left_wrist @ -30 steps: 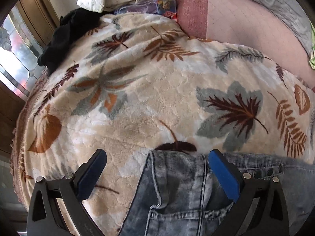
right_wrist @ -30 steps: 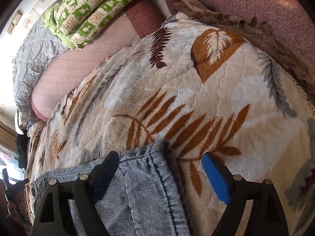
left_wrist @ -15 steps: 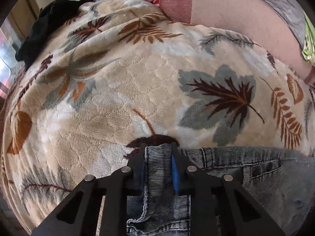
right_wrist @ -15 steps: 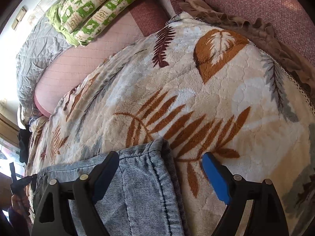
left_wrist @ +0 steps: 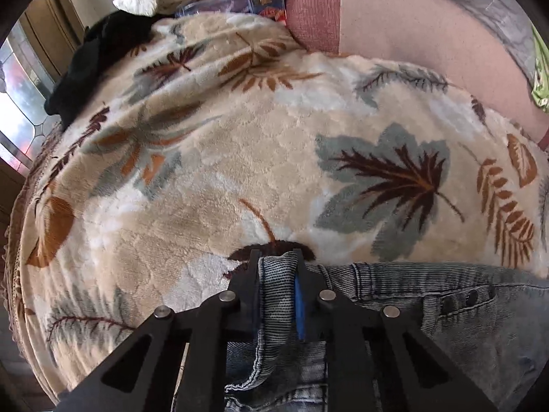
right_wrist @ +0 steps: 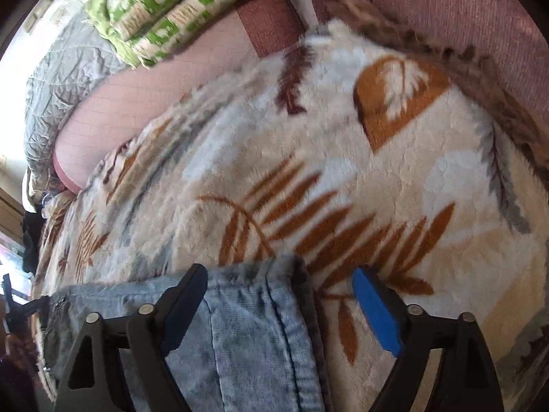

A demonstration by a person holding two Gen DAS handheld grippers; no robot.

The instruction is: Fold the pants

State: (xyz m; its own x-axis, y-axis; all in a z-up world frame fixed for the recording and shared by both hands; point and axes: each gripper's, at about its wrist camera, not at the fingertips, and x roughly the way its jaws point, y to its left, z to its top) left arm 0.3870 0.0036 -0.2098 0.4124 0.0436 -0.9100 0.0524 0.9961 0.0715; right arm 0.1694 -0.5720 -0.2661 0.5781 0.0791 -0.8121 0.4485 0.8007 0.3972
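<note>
The left gripper (left_wrist: 277,257) is clamping the jeans (left_wrist: 429,309), with its jaws drawn narrow on a bunched fold of the waistband at the 6 o'clock edge of the left wrist view. The denim is filling the gap between the two fingers. The rest of the waistband, with a row of dark rivets (left_wrist: 459,302), is running toward 4 o'clock.

The jeans are lying on a cream blanket (left_wrist: 240,171) printed with brown and grey leaves. A pink cushion (left_wrist: 411,34) is sitting at 1 o'clock and a black garment (left_wrist: 89,65) at 10 o'clock.

In the right wrist view, the right gripper (right_wrist: 279,288) is standing wide, its jaws closing. A corner of the jeans (right_wrist: 247,326) is lying between the fingers at 6 o'clock, against the left finger. The blue pad (right_wrist: 377,312) of the right finger is standing clear of the denim, over the blanket (right_wrist: 377,171). A green patterned quilt (right_wrist: 178,13) is lying at 11 o'clock, beside a grey quilt (right_wrist: 65,86) at 10 o'clock.
</note>
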